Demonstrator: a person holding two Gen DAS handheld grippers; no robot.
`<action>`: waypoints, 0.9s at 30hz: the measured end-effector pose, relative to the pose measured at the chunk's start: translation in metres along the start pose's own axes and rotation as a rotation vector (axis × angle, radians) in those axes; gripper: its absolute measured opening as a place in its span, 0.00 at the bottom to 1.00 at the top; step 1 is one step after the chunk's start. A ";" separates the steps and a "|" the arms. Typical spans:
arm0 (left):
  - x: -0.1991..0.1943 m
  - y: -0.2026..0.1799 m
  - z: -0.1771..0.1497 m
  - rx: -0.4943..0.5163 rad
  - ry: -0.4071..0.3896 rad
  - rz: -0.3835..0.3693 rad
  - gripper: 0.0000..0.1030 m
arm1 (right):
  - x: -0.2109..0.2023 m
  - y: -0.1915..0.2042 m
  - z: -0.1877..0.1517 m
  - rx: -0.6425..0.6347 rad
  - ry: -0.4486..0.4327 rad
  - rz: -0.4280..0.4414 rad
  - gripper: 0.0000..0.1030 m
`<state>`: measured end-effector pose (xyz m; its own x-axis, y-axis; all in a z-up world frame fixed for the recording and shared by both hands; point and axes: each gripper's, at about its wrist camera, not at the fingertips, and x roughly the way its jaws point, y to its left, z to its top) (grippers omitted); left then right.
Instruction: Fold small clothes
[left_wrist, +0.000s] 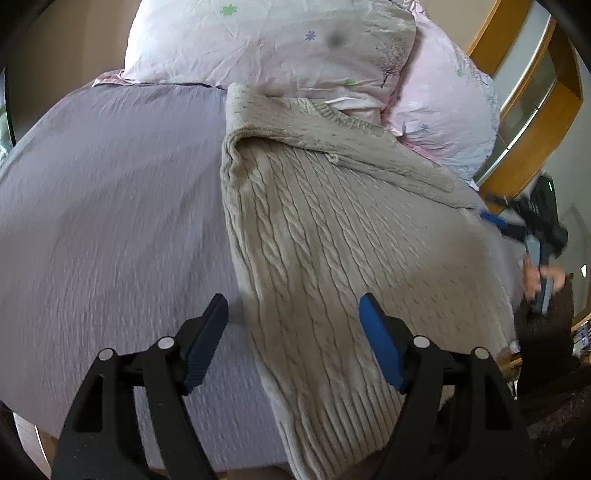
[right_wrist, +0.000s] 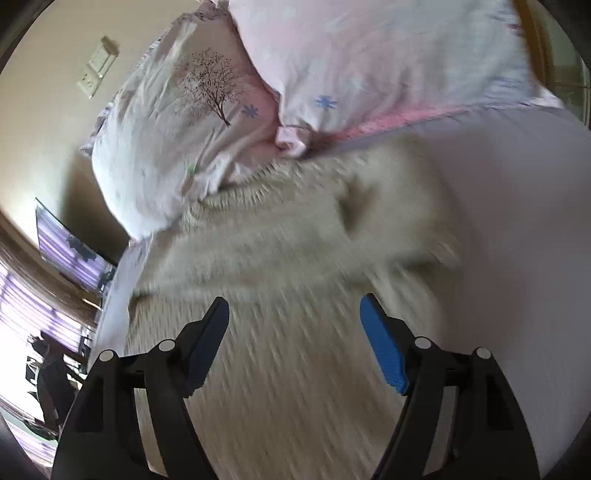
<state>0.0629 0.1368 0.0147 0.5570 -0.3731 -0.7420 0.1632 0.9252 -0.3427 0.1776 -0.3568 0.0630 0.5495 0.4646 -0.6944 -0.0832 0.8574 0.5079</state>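
Note:
A beige cable-knit sweater (left_wrist: 314, 229) lies on the lilac bed sheet (left_wrist: 110, 206), its left side folded in over the body and its collar near the pillows. My left gripper (left_wrist: 293, 308) is open and empty, hovering over the sweater's lower part. My right gripper (right_wrist: 293, 308) is open and empty above the sweater (right_wrist: 288, 258), which is blurred in the right wrist view. The right gripper also shows at the far right of the left wrist view (left_wrist: 532, 225), held by a hand beside the sweater's right edge.
Two pink flowered pillows (left_wrist: 273, 40) (right_wrist: 388, 66) lie at the head of the bed, touching the sweater's collar. A wooden frame (left_wrist: 532, 107) stands at the right. A wall screen (right_wrist: 70, 251) and a bright window (right_wrist: 22, 325) are at the left.

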 end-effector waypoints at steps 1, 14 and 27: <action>-0.002 -0.001 -0.003 0.002 0.001 -0.003 0.72 | -0.015 -0.012 -0.016 0.005 0.004 -0.025 0.73; -0.022 -0.016 -0.041 0.018 0.012 0.013 0.42 | -0.055 -0.035 -0.124 0.065 0.091 0.172 0.36; -0.028 0.004 0.003 -0.095 -0.061 -0.287 0.09 | -0.070 -0.031 -0.063 0.109 -0.124 0.508 0.09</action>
<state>0.0502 0.1512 0.0356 0.5472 -0.6109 -0.5722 0.2454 0.7706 -0.5881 0.0898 -0.4016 0.0639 0.5572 0.7800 -0.2847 -0.2811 0.4999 0.8192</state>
